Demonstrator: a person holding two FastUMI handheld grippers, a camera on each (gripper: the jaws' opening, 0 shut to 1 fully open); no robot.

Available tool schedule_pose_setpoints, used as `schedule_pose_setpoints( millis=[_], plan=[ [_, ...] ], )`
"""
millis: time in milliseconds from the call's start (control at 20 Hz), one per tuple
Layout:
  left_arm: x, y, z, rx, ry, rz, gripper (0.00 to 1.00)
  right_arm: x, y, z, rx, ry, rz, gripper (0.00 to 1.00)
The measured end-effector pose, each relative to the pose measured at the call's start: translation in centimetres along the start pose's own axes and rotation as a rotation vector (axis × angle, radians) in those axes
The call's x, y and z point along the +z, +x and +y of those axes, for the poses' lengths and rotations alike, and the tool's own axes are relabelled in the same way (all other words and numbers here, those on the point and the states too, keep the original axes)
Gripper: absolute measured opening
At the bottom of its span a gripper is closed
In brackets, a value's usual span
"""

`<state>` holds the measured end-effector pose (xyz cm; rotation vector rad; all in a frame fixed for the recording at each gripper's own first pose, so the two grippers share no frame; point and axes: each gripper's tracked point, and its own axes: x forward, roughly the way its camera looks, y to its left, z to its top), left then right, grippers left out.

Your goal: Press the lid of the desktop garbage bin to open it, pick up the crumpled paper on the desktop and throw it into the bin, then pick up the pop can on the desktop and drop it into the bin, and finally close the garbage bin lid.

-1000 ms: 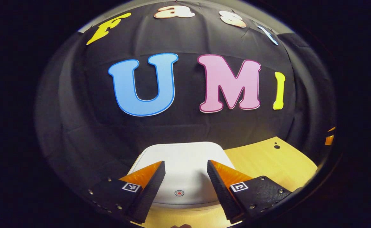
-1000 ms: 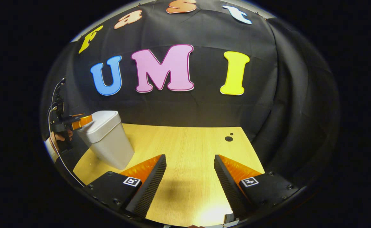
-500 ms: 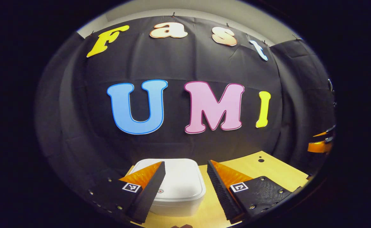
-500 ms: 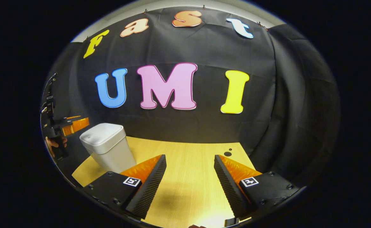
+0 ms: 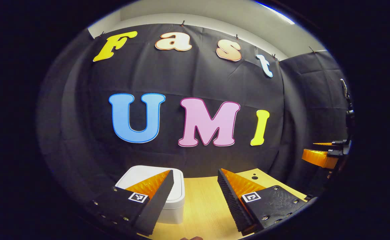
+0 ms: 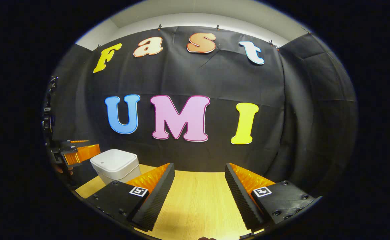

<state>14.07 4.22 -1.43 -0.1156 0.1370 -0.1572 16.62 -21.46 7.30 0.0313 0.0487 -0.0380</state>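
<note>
The garbage bin (image 6: 116,165) stood on the desk (image 6: 198,203) at its left end, close to the cloth wall, and its lid (image 5: 138,175) lay flat and shut. No crumpled paper and no pop can lay on the stretch of desk in sight, so by my judgement both had gone in and the lid was closed; the task looked finished or nearly so. Counted: one bin, one lid, two grippers. The left gripper (image 5: 195,196) hung above and just short of the bin, jaws spread and holding nothing. The right gripper (image 6: 198,193) hung over bare desk well to the bin's right, jaws likewise spread and empty.
</note>
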Motion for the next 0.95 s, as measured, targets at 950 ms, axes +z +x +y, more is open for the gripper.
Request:
schedule_pose_setpoints(
  millis=[950],
  plan=[
    [3.3, -2.2, -0.6, 0.001, 0.079, -0.081, 0.87, 3.5, -1.5, 1.4, -0.004, -0.027, -0.1, 0.98]
  ],
)
